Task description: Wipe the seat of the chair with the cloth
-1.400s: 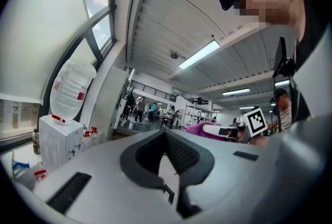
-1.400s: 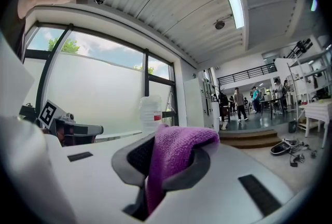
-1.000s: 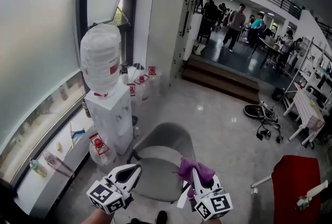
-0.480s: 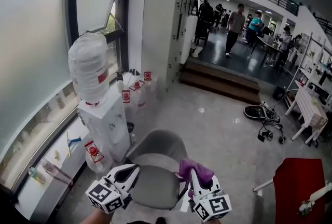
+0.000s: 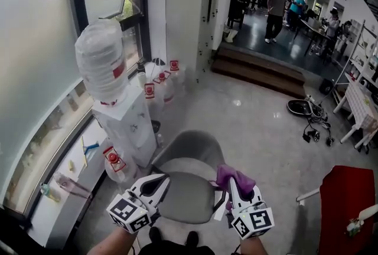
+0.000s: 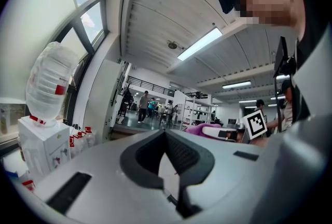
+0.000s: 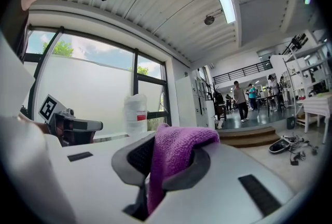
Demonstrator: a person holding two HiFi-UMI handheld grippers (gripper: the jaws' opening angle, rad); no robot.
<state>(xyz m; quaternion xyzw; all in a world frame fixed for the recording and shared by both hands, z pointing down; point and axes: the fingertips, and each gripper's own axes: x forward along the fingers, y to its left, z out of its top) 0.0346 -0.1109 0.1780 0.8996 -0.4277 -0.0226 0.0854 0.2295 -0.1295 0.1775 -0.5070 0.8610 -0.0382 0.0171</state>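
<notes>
Right gripper (image 5: 236,190) is clamped on the purple cloth (image 5: 234,176); the wad bunches out between and above the tips, likely so it is ready to press down. It hangs over the chair seat (image 5: 180,195), apparently not touching. Left gripper (image 5: 155,184): jaws together, empty, alongside.

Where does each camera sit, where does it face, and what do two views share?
Head view: on the head, facing down at the chair; forearms show.
Left gripper view: on left gripper, facing the hall over shut jaws; person's head above.
Right gripper view: on right gripper, jaws clamping the cloth, facing the window.
Shared: all show the water bottle.
</notes>
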